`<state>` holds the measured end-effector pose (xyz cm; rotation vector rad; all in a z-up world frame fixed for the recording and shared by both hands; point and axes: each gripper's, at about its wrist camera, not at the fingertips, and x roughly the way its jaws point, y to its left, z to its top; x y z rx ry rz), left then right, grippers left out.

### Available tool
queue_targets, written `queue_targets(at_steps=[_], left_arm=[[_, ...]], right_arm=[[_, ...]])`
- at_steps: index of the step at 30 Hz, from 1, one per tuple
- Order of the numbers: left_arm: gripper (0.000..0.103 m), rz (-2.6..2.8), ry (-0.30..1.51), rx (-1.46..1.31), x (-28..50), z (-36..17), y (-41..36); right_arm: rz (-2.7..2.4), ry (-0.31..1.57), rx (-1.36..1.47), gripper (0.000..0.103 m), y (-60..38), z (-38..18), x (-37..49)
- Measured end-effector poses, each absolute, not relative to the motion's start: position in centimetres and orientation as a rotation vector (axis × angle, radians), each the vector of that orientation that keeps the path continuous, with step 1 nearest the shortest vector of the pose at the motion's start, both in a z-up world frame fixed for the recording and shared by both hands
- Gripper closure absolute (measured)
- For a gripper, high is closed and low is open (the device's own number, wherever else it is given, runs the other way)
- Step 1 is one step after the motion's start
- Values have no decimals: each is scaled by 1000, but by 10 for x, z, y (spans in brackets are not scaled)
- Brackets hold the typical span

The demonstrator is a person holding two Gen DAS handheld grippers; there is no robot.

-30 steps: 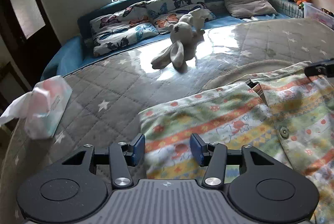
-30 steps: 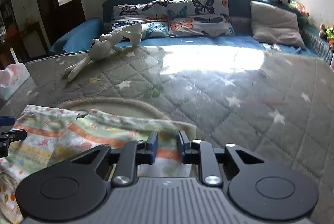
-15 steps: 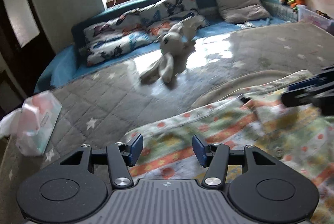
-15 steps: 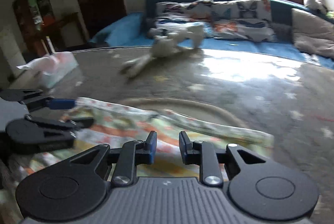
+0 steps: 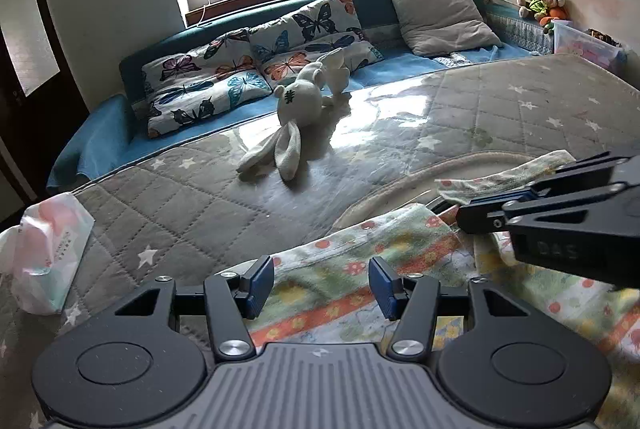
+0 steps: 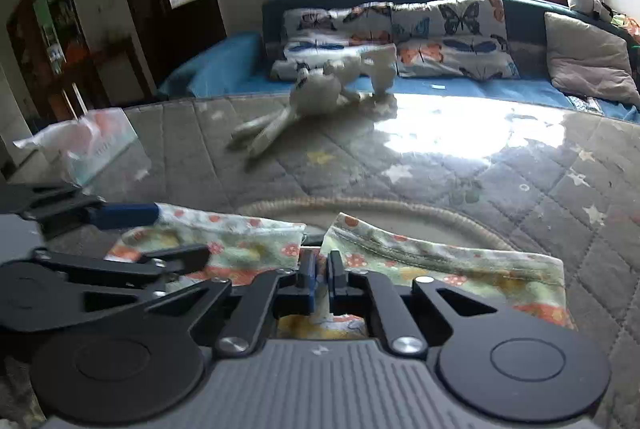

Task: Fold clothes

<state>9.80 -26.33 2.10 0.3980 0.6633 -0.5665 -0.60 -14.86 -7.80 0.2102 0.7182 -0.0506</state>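
A flower-patterned shirt (image 5: pixel 348 261) with orange stripes lies spread on the grey quilted bed. In the left wrist view my left gripper (image 5: pixel 320 281) stands open just above the shirt's left half, its blue pads apart and pressing on nothing. My right gripper (image 6: pixel 320 277) is shut on the shirt (image 6: pixel 440 261) at the front opening by the collar, with a bit of pale cloth pinched between the pads. The right gripper (image 5: pixel 464 217) also reaches in from the right edge of the left wrist view. The left gripper (image 6: pixel 160 235) shows at the left of the right wrist view.
A white plush rabbit (image 5: pixel 296 109) lies mid-bed beyond the shirt. A tissue pack (image 5: pixel 48 253) sits at the left edge. Butterfly pillows (image 5: pixel 224 81) and a grey cushion (image 5: pixel 440 17) line the headboard. A clear plastic box (image 5: pixel 584 45) stands far right.
My right gripper has swung left along the shirt to its front opening and closed on the cloth. It now sits close beside the left gripper, whose jaws stay as wide as before.
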Motion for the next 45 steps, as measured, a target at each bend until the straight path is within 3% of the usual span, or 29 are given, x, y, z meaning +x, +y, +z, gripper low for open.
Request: queue_targets(at_steps=[13,22,33,45], left_arm=[[47,-559,679,406,105,10,-268],[47,-551,680,398,106,11,-267],[46,-534,671,399,108,15,-262],[46,-424,685,348,118,19,-219]], right_arm=[[-51,746,254,93,-156,-85,-9],[-69,686,264,100,-152,-79,-20],[18,680,191,100,-137,-79,-12],[58,714,209,84,-153,-69,-32]])
